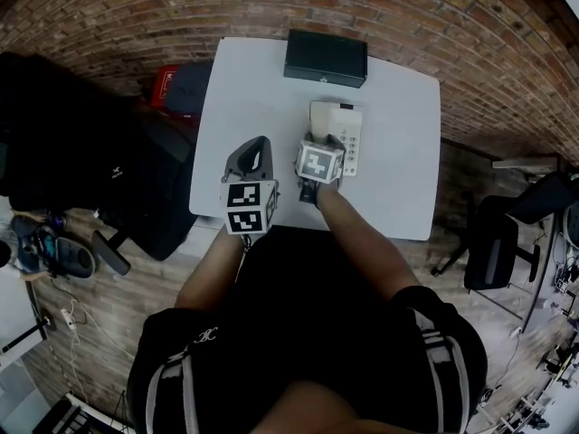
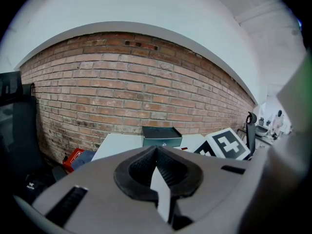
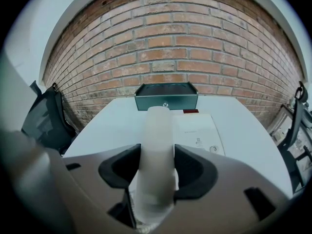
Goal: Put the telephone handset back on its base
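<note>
White handset (image 3: 157, 150), gripped lengthwise, lies along the white base's (image 3: 200, 130) left side.

Your head view is lit softly and evenly, with no hard shadows: the white table (image 1: 262, 89) comes up bright and almost featureless, your dark clothing (image 1: 308, 333) sinks into a flat black mass, and the courses of the brick wall (image 1: 109, 16) bow hard toward the rim. In both gripper views a black ring closes off the corners. The bricks stay sharp though bent into an arch, while the grey bodies of the left claw (image 2: 156, 152) and right claw (image 3: 157, 179) and the pale telephone handset (image 3: 158, 130) blur close to the lens.
</note>
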A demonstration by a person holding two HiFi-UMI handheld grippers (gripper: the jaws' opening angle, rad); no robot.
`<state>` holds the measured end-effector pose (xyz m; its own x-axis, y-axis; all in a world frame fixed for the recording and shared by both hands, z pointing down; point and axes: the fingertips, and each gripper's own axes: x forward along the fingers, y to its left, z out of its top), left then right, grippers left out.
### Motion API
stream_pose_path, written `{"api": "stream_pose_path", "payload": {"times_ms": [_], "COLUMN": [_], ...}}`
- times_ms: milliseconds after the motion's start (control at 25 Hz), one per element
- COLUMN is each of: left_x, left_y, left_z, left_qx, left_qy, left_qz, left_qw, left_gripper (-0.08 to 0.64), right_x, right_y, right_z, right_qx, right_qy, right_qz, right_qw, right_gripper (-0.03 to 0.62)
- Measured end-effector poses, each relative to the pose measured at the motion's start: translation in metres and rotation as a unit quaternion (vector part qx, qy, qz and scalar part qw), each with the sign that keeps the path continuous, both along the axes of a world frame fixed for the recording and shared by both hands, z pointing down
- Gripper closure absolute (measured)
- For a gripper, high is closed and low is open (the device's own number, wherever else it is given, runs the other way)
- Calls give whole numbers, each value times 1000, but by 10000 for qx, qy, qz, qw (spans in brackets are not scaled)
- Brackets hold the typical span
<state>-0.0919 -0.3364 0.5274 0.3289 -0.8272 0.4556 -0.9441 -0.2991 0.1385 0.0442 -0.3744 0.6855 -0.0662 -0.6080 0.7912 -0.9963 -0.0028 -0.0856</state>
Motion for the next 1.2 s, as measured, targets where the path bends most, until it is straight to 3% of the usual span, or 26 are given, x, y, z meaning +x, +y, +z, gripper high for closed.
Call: {"api": "stream_pose_path", "payload": {"times_ms": [640, 760, 1000, 1120, 1200], "left_x": [-3, 0, 3, 4, 6], "left_y": [1, 0, -1, -4, -7], "left_z": [-2, -3, -4, -7, -11], "left_qx": [17, 31, 37, 85, 131], "left_qy": [-26, -36, -39, -40, -42], "left_qz": [-132, -126, -130, -141, -138], "left_qw": [9999, 9999, 9999, 9999, 9998], "left_gripper": [560, 560, 560, 560, 560], "right_x": [-5, -9, -15, -6, -1], "right_y": [-4, -4, -8, -11, -13], "right_z": [12, 14, -6, -27, -52], "right_qx": [8, -26, 387, 825, 1237], "right_qy": [156, -78, -443, -692, -1221], "right_qz": [-218, -201, -448, -363, -289], "right_qw": [9996, 9998, 9973, 9935, 9844], "right_gripper": [393, 393, 340, 337, 339]}}
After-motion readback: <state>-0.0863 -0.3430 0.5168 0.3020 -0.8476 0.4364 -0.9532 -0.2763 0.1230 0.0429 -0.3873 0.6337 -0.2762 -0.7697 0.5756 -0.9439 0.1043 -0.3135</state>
